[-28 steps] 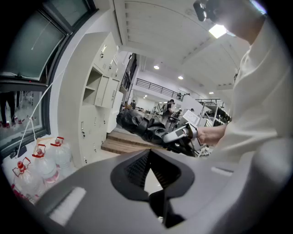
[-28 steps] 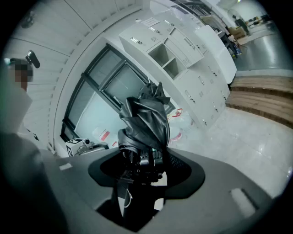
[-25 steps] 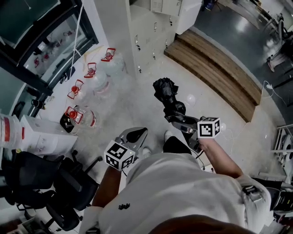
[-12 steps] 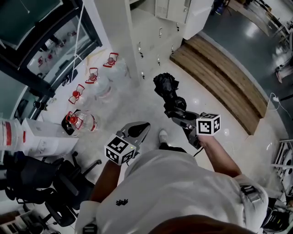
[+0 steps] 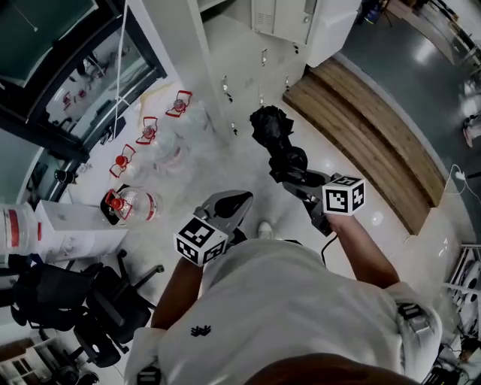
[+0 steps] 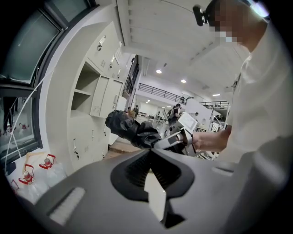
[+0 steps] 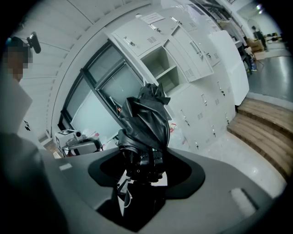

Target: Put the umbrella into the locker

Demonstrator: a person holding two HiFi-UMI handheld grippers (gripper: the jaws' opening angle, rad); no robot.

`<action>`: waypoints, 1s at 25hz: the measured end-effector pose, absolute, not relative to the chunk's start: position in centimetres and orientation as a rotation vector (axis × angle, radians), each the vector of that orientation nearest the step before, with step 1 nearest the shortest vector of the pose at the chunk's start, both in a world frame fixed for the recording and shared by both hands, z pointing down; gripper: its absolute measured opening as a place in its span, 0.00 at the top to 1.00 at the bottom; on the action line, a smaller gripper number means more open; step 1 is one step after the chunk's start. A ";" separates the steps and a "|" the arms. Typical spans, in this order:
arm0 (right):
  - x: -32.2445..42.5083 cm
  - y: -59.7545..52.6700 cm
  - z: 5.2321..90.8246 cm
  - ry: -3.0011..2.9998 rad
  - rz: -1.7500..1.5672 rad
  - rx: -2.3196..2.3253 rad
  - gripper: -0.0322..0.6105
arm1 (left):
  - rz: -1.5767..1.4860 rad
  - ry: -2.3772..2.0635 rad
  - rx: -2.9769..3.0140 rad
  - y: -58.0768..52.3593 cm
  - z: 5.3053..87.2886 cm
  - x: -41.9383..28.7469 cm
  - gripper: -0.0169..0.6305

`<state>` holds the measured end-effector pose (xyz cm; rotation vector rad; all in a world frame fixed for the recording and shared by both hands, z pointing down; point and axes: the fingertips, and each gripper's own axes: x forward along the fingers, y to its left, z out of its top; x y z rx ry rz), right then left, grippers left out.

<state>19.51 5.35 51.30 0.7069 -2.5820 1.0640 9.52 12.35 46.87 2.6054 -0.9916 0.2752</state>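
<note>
A folded black umbrella (image 5: 275,144) sticks out from my right gripper (image 5: 295,180), which is shut on its handle end; in the right gripper view the umbrella (image 7: 145,121) rises straight ahead of the jaws (image 7: 143,170). Beyond it stands a wall of pale lockers with one open locker (image 7: 161,68) holding a shelf. My left gripper (image 5: 231,203) hangs lower at the left, shut and empty; its own view shows the umbrella (image 6: 130,129) and the open locker (image 6: 88,90) at the left.
Several water jugs with red handles (image 5: 149,131) stand on the floor by a glass wall. A wooden step (image 5: 361,128) runs along the right of the lockers (image 5: 289,19). Black office chairs (image 5: 71,301) and a white box (image 5: 71,229) sit at the left.
I have walked closer to the lockers; both grippers and the umbrella moved forward with me. The grip on the umbrella is unchanged.
</note>
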 end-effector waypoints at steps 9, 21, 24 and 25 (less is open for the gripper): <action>16.5 -3.7 50.3 -2.581 1.056 0.779 0.57 | 0.290 -0.952 2.657 5.1 46.4 5.7 0.89; 10.4 -15.1 48.6 -2.529 1.006 0.918 0.57 | 0.289 -0.837 2.731 -4.2 44.8 -2.0 0.89; 9.4 -17.2 48.8 -2.539 1.000 0.947 0.57 | 0.307 -0.831 2.738 -5.3 45.6 -3.2 0.89; 9.0 -18.1 48.8 -2.544 1.007 0.954 0.57 | 0.311 -0.829 2.736 -5.8 45.8 -3.5 0.89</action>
